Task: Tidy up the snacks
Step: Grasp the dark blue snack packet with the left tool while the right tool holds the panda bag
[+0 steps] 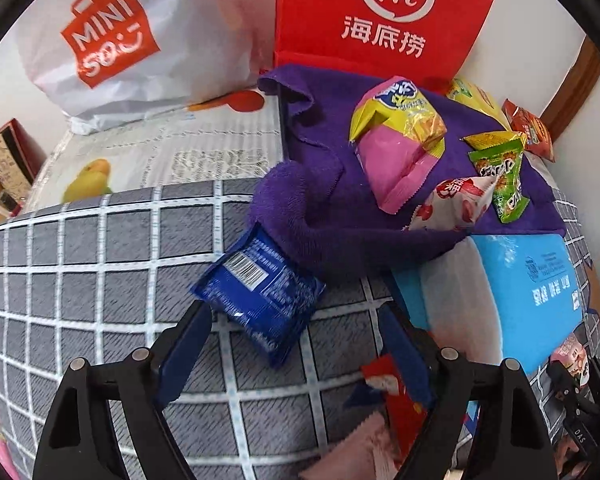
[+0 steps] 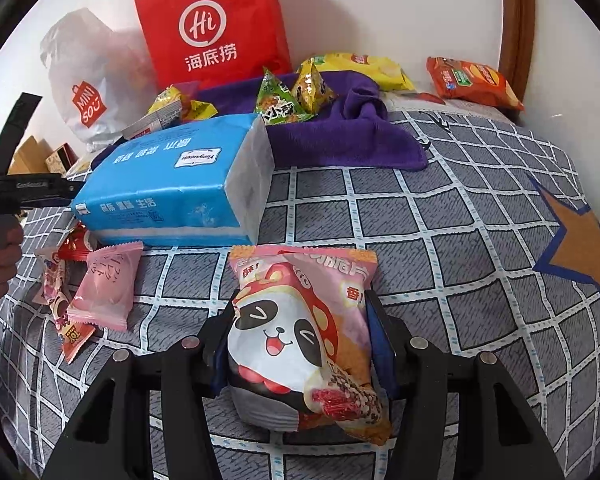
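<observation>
A blue snack packet (image 1: 260, 292) lies barcode side up on the grey checked bedsheet (image 1: 100, 280), partly tucked under the edge of a purple towel (image 1: 324, 208). My left gripper (image 1: 296, 328) hovers just short of it, open, with the packet's near end between the fingertips (image 1: 198, 320) and no pad pressing on it. In the right wrist view my right gripper (image 2: 300, 316) is shut on a pink panda snack bag (image 2: 296, 340), its pads squeezing both sides. Several snack packets, among them a pink and yellow bag (image 1: 396, 148), rest on the towel.
A blue tissue pack (image 2: 172, 188) lies mid-bed beside the purple towel (image 2: 340, 140). A red paper bag (image 2: 212, 32) and a white shopping bag (image 2: 88, 92) stand against the wall. Small pink packets (image 2: 104, 292) lie left of the panda bag. An orange packet (image 2: 472, 80) lies near the headboard.
</observation>
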Demonstrator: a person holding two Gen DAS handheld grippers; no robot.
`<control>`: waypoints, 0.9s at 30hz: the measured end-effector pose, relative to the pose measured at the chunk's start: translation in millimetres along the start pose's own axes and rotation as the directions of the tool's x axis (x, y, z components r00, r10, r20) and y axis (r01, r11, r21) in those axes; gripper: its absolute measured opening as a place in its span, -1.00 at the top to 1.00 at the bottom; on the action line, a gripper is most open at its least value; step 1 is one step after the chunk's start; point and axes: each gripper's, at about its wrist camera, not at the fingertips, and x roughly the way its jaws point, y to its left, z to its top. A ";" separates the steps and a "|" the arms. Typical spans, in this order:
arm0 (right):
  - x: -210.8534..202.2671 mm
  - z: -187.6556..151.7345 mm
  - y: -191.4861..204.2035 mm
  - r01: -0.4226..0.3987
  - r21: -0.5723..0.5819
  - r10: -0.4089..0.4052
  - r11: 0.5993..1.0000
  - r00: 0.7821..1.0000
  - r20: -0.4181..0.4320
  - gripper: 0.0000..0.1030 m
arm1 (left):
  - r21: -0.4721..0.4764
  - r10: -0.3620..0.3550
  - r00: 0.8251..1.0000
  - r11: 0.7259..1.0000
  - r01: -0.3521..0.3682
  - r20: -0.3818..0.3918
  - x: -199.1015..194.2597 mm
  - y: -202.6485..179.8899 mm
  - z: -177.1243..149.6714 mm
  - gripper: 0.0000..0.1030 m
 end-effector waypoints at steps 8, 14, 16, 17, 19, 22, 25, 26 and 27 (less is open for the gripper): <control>1.3 -0.3 2.6 0.014 -0.013 -0.014 1.000 1.000 -0.006 -0.12 | -0.002 -0.027 1.000 1.000 0.027 0.011 10.0 2.3 4.6 -0.58; 3.2 0.0 8.0 0.042 -0.045 -0.042 0.998 0.999 -0.014 -0.16 | -0.005 -0.045 0.999 0.999 0.046 0.023 11.5 5.5 6.8 -0.58; 3.4 -0.1 7.9 0.040 -0.046 -0.041 0.998 0.999 -0.014 -0.17 | -0.003 -0.046 0.999 0.999 0.046 0.028 12.1 5.6 6.7 -0.58; 3.3 -0.2 7.2 0.039 -0.046 -0.040 0.998 0.999 -0.014 -0.17 | 0.000 -0.043 0.999 0.999 0.043 0.030 11.6 6.2 6.1 -0.58; 3.4 -0.2 7.3 0.040 -0.046 -0.040 0.998 0.999 -0.014 -0.17 | 0.020 0.000 1.000 1.000 -0.001 0.031 12.2 5.8 6.8 -0.19; 3.3 -0.4 7.6 0.043 -0.049 -0.044 0.998 0.999 -0.015 -0.17 | 0.029 0.014 0.999 0.999 -0.015 0.036 6.9 13.0 2.9 0.22; 3.3 -0.5 7.9 0.043 -0.051 -0.044 0.998 0.999 -0.015 -0.17 | 0.000 -0.058 0.998 0.998 0.058 0.020 0.1 25.2 -2.8 0.42; 3.3 -0.6 7.9 0.043 -0.050 -0.044 0.998 0.999 -0.015 -0.17 | -0.007 -0.077 0.997 0.997 0.077 0.017 -2.4 28.0 -5.4 0.44; 3.1 -0.6 7.8 0.041 -0.049 -0.042 0.998 0.999 -0.015 -0.17 | -0.012 -0.092 0.996 0.996 0.092 0.014 -4.7 30.6 -8.5 0.49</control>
